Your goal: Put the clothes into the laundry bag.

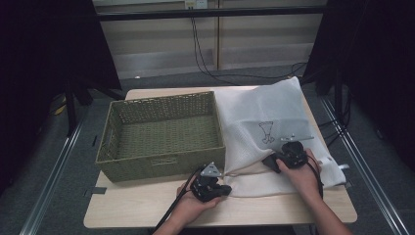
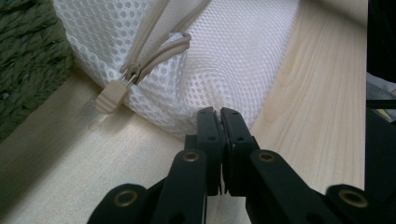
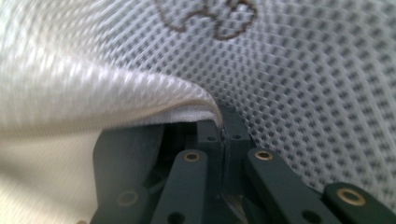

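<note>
On the counter (image 1: 147,205): mesh bag and basket, side by side, touching or nearly so.
Bag (image 1: 264,127): white mesh, lying flat over the right half of the counter, far corner hanging past the edge at 1 o'clock; dark stitched figure (image 1: 266,132) near its middle.
Bag opening: along the near edge, upper layer lifted off the lower one toward 3 o'clock of the left tool.
Zip pull (image 2: 112,95): beige, at the bag's near left corner, resting on the wood, just beside the basket; at 10 o'clock of the left tool's tips in the left gripper view.
Left tool (image 1: 226,188): at 6 o'clock of the counter, held in the left hand (image 1: 193,208), grey plate on top, cable trailing off toward the near edge.
Left tool, state: jaws pressed together, a pinch of bag mesh caught at the tips (image 2: 218,114), close to the zip end.
Right tool (image 1: 269,161): at 4 o'clock of the counter, held in the right hand (image 1: 303,174), lying over the bag.
Right tool, state: jaws closed (image 3: 222,128), clamped on the folded edge of the bag's upper layer, mesh draped across the tips.
Tools to each other: near, left tool at 8 o'clock of the right one, both on the bag's near edge.
Basket (image 1: 161,134): green woven, rectangular, on the left half of the counter at 9 o'clock of the bag.
Beyond the counter: grey floor, black cables (image 1: 205,58) at 12 o'clock.
</note>
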A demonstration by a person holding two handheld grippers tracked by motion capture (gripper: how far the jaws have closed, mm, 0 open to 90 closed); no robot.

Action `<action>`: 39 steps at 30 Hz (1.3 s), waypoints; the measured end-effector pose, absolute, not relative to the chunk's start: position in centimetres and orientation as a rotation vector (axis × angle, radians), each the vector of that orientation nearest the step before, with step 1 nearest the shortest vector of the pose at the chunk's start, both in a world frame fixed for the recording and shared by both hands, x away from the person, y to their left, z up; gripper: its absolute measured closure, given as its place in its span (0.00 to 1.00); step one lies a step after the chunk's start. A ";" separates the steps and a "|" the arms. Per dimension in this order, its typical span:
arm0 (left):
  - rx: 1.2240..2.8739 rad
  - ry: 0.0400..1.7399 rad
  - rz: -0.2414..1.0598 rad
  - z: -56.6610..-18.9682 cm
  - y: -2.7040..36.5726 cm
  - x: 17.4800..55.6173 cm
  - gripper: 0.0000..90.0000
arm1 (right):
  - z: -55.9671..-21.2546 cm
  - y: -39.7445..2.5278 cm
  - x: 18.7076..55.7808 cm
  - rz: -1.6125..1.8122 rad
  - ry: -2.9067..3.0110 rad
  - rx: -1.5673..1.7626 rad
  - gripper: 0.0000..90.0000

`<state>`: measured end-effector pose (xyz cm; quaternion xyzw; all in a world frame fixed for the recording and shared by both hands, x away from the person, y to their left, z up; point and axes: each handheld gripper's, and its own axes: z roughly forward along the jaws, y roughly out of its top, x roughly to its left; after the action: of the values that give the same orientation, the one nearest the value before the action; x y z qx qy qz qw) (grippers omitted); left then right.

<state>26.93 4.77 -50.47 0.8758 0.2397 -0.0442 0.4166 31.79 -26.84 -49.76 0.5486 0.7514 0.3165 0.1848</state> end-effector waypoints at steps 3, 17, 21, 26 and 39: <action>2.199 0.592 -0.107 -50.5 4.8 26.9 0.98 | -50.0 -26.9 33.3 0.893 2.043 1.574 0.99; 2.179 0.616 -0.113 -50.6 4.7 27.0 0.97 | -46.0 -26.7 27.3 1.016 2.120 1.343 0.98; 2.194 0.625 -0.084 -50.5 4.5 26.8 0.97 | -46.8 -27.0 25.6 0.996 2.242 1.343 0.98; 2.194 0.619 -0.090 -50.5 4.6 26.8 0.97 | -49.4 -26.3 27.0 0.945 2.332 1.401 0.99; 2.198 0.576 -0.137 -50.6 4.9 26.9 0.97 | -50.5 -25.3 35.4 0.920 1.975 1.594 0.99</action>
<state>26.87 4.91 -50.55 0.8765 0.2299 -0.0548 0.4194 35.39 -25.29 -50.52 0.5761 0.7138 0.3324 0.2193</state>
